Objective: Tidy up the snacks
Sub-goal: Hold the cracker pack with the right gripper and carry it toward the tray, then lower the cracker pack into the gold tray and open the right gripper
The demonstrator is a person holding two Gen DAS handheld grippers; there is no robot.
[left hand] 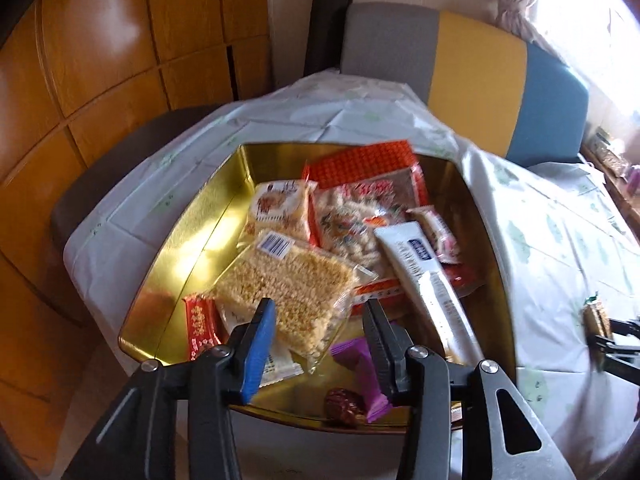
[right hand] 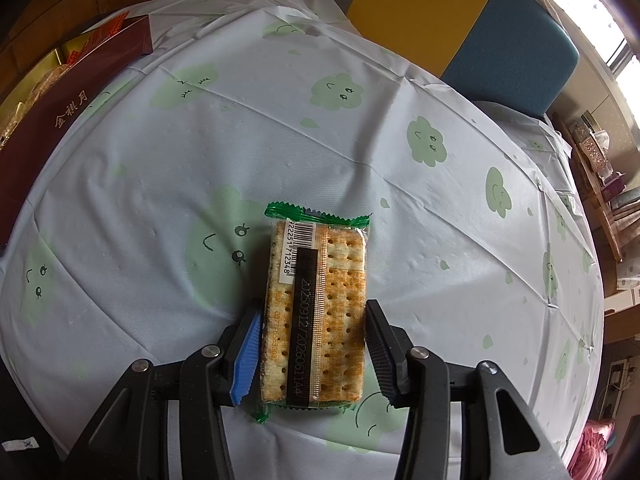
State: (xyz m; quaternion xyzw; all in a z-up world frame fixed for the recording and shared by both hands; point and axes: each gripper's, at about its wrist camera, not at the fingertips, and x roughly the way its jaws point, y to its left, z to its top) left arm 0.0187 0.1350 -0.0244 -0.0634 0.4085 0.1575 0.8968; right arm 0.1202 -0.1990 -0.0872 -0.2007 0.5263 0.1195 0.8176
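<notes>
Right gripper [right hand: 314, 344], jaws pressed on both sides of a cracker packet [right hand: 316, 312] lying on the tablecloth [right hand: 160, 160]. Left gripper [left hand: 320, 320], jaws parted and empty, above the snack-filled gold tin [left hand: 192, 240].

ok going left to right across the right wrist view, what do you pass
dark red box → blue-padded jaw → cracker packet on the tablecloth → black jaw → blue cushion and window side of the room
</notes>
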